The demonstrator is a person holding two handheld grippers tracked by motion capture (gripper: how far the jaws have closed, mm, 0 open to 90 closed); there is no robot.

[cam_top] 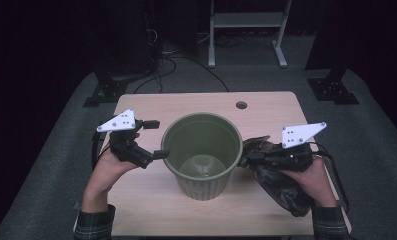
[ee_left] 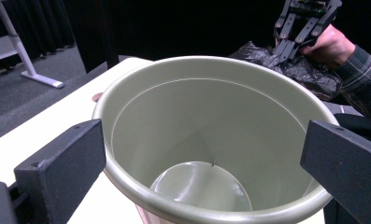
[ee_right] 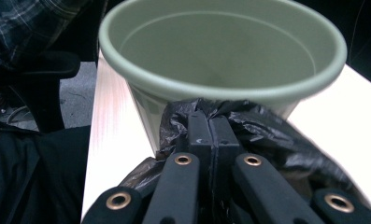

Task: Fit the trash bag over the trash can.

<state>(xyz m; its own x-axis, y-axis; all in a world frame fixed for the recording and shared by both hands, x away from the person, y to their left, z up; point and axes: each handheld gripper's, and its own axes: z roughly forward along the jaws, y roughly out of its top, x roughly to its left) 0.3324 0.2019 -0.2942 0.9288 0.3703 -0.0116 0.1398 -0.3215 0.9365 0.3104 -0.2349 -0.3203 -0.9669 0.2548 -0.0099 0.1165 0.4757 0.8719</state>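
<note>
Right claw (cam_top: 247, 156) clamped on black bag (cam_top: 281, 185) beside green bin (cam_top: 202, 150); left claw (cam_top: 156, 138) wide, w/ bin just beside.

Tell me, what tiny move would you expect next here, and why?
Probably the right gripper lifts the black bag toward the green bin rim. Its jaws are shut on the plastic right beside the empty bin, while the left gripper waits open on the other side.

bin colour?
Dull olive green bin, plain inside and out; clearest in the high view.
</note>
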